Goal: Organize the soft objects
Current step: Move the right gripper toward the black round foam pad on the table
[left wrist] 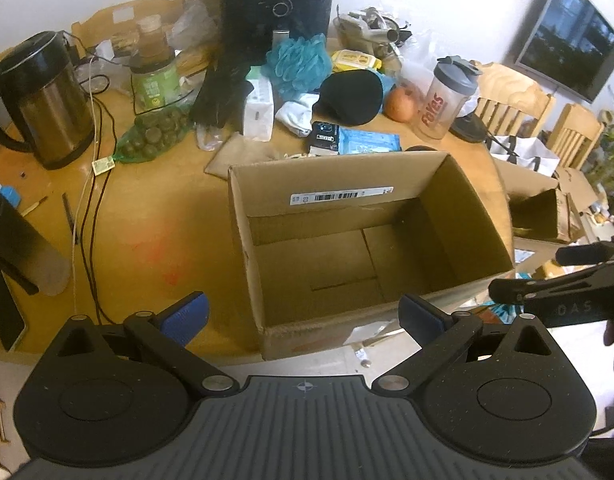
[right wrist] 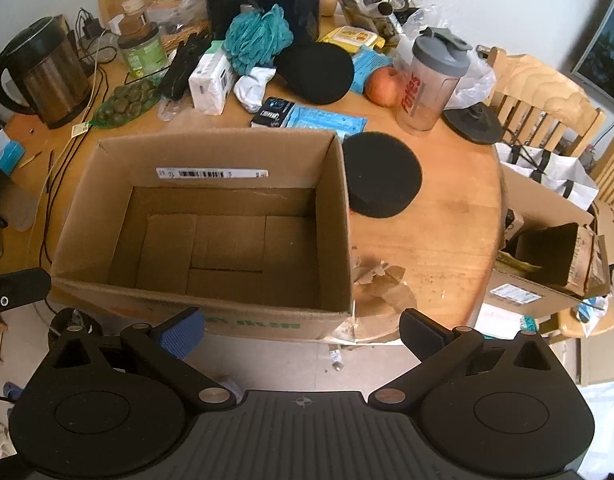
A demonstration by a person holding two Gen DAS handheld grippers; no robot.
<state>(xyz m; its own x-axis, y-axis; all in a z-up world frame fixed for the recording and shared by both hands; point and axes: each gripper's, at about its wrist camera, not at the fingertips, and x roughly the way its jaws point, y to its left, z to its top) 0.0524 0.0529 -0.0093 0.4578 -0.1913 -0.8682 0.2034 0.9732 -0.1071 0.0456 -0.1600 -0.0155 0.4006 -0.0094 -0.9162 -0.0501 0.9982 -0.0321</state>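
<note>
An empty open cardboard box (left wrist: 459, 208) (right wrist: 331, 216) stands at the near edge of a round wooden table (right wrist: 447, 216). Behind it lie soft things: a teal bath pouf (left wrist: 297, 60) (right wrist: 257, 36), white socks (left wrist: 299, 114) (right wrist: 253, 86), a black cap (left wrist: 351, 96) (right wrist: 315, 72) and black gloves (left wrist: 221, 92). A round black foam sponge (right wrist: 381, 174) lies right of the box. My left gripper (left wrist: 303, 318) is open and empty before the box. My right gripper (right wrist: 303, 330) is open and empty, also at the box's near side; it shows in the left wrist view (left wrist: 547, 276).
Around the soft things stand a kettle (left wrist: 47, 96), a black air fryer (left wrist: 277, 4), a shaker bottle (right wrist: 431, 80), an apple (right wrist: 383, 86), a green jar (left wrist: 155, 80), a tissue pack (right wrist: 209, 80) and cables (left wrist: 93, 200). Wooden chairs (right wrist: 543, 96) and bags stand to the right.
</note>
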